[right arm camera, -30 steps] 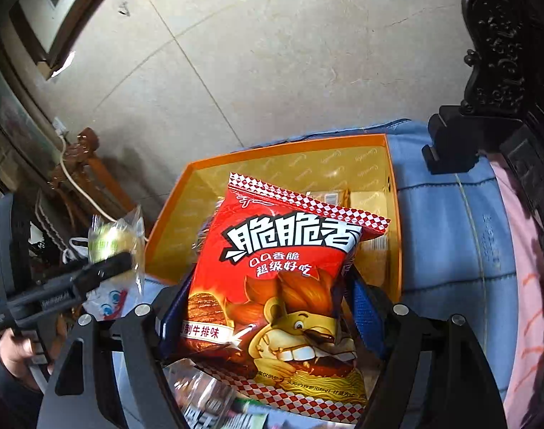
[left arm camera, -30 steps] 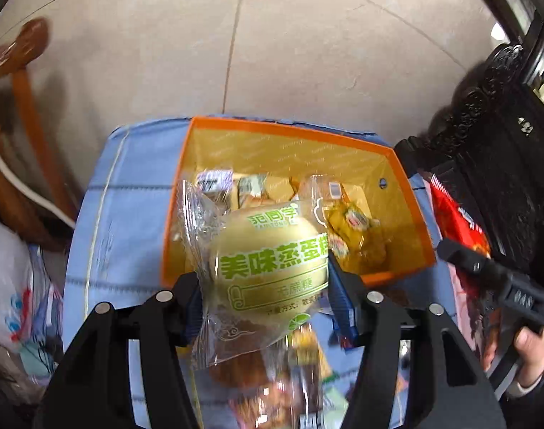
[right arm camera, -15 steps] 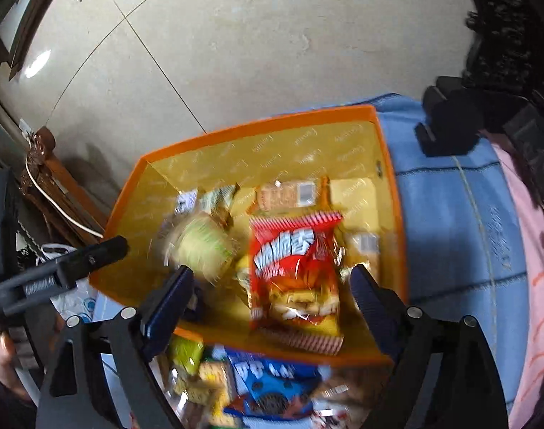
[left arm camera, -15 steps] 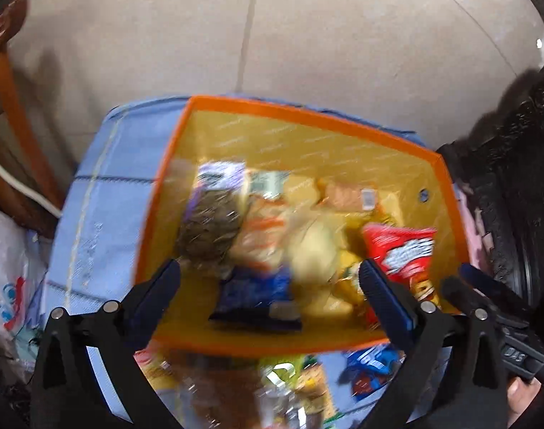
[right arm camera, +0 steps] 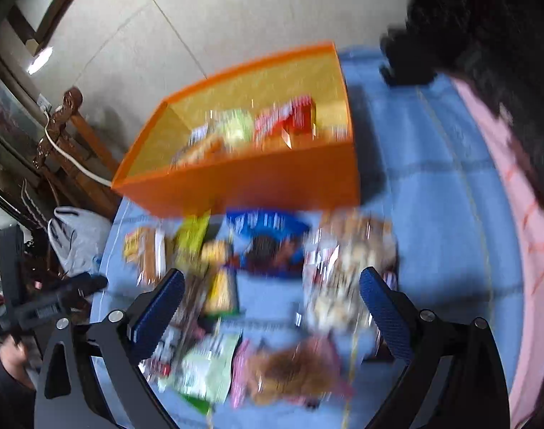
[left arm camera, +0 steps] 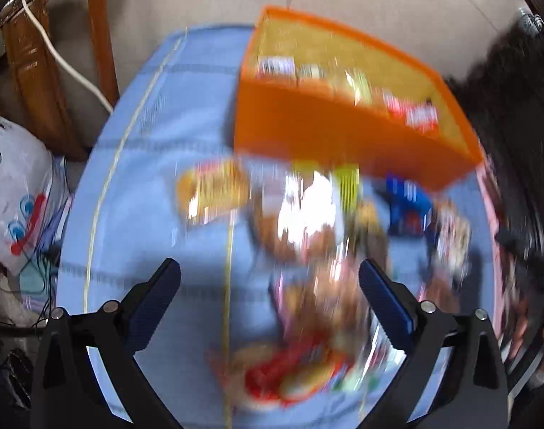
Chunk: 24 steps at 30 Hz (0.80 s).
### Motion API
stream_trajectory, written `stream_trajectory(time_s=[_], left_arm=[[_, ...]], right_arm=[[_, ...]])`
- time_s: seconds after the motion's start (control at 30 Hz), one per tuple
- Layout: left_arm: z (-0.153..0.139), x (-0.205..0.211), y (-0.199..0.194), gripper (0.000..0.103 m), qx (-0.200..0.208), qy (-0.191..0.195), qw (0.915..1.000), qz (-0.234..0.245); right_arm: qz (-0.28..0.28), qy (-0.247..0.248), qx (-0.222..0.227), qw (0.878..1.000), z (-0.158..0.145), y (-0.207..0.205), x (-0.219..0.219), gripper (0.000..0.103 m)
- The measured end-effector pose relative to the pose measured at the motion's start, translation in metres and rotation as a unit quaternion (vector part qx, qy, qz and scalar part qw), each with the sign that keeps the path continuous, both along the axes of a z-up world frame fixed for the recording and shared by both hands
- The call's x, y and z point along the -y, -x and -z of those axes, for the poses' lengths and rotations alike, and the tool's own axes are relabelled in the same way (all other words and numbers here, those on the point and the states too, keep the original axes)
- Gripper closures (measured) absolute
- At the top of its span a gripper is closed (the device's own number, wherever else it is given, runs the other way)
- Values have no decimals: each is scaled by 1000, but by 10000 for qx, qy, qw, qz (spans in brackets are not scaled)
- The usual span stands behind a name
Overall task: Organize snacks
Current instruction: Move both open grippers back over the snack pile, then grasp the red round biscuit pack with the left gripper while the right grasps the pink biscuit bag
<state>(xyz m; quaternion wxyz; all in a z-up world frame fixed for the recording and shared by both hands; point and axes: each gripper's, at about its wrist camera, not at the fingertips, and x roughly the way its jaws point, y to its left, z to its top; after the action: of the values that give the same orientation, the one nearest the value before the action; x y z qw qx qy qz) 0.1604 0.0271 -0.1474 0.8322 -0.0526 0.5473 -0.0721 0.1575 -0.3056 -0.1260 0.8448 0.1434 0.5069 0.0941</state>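
An orange box point(left arm camera: 343, 136) point(right arm camera: 254, 178) stands at the far side of a blue cloth point(left arm camera: 157, 136) and holds several snack packs, among them the red chips bag point(right arm camera: 289, 118) and the green-labelled cake pack point(right arm camera: 236, 128). Several loose snack packs point(left arm camera: 307, 236) point(right arm camera: 272, 250) lie blurred on the cloth in front of the box. My left gripper point(left arm camera: 270, 286) is open and empty above this pile. My right gripper point(right arm camera: 272, 296) is open and empty above the pile too. The left gripper also shows in the right wrist view point(right arm camera: 57, 296).
A wooden chair point(left arm camera: 50, 82) with a white cable and a white plastic bag point(left arm camera: 18, 196) stand left of the cloth. Dark carved furniture point(right arm camera: 486, 35) is at the right, with a pink cloth point(right arm camera: 515, 232) beside it. Pale floor tiles lie beyond.
Both grippers let go of their packs over the box, opened, and pulled back and down to the loose pile. The cake pack and the red chips bag now lie in the box.
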Motion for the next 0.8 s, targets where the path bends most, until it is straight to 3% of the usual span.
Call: stream_trajectory(time_s=[0.27,0.57,0.6,0.63,0.67,0.8], left_arm=[[18,2,61,5,120,-410,9955,846],[47,44,71,5,231,-942,9764,1928],[50,46,69,13,230,-924,9756,1979],[56,48,67,46,182,-887,9746,2047],[63,49,63,56,-28,-821,9746,2085],[61,43,61,57,10,-522,9801,1917]], right_arm=[[100,83,-280,9995,7,51,-2,4],[340,205,-415,9983,9,83,3,4],[335,219,-423,9983,9,86,4,4],[339,243,-438,9982,10,87,5,4],[339,255,-472,9980,11,87,6,4],[139,327,-730,9967,29,82,-3,4]])
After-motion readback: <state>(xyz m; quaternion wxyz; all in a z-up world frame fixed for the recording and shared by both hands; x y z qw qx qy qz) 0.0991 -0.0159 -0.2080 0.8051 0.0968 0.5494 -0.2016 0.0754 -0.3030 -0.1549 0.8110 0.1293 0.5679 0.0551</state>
